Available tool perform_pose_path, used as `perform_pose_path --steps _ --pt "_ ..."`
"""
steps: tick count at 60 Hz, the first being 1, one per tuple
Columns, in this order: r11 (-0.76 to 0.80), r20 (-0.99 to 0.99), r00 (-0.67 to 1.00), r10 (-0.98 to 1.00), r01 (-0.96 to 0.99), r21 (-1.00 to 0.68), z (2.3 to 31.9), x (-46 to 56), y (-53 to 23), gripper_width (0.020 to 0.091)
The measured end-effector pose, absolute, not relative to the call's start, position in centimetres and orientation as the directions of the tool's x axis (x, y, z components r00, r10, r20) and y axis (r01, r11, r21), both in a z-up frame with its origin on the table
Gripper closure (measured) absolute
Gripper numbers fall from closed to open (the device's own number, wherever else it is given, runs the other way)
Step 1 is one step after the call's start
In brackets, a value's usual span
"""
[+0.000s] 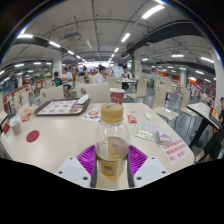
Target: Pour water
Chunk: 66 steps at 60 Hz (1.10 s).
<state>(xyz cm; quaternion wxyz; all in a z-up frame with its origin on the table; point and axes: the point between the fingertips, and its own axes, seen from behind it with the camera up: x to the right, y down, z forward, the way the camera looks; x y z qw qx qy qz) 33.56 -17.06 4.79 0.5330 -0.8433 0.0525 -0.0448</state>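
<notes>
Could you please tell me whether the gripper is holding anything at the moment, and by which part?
Yes: the gripper holds a clear plastic bottle with a tan cap by its lower body.

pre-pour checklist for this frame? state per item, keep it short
1. Bottle between the gripper pads: ok.
2. Both fingers pressing on the bottle: ok, pads look to meet its sides.
3. Bottle upright: ok.
4. Cap off for pouring: not ok, it looks still on.
5. Liquid in the bottle: ok, amber fill visible.
6. Receiving vessel located: cannot tell; a red cup stands farther back on the table, whether it is the target is unclear.
</notes>
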Motion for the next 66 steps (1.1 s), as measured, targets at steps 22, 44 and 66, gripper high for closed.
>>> perform_pose_path --steps 22,44,66 --pt "-0.455 0.166 0.962 -0.217 0.051 -0.889 7.5 32.7 -16.2 0.0717" --pt "-0.431 0.807 0.564 -0.177 0.693 -0.578 24.2 18.6 -9.1 0.0718" --pt "-0.175 0.968 -0.249 0.038 0.952 0.252 21.9 -6.4 -1.5 0.0717"
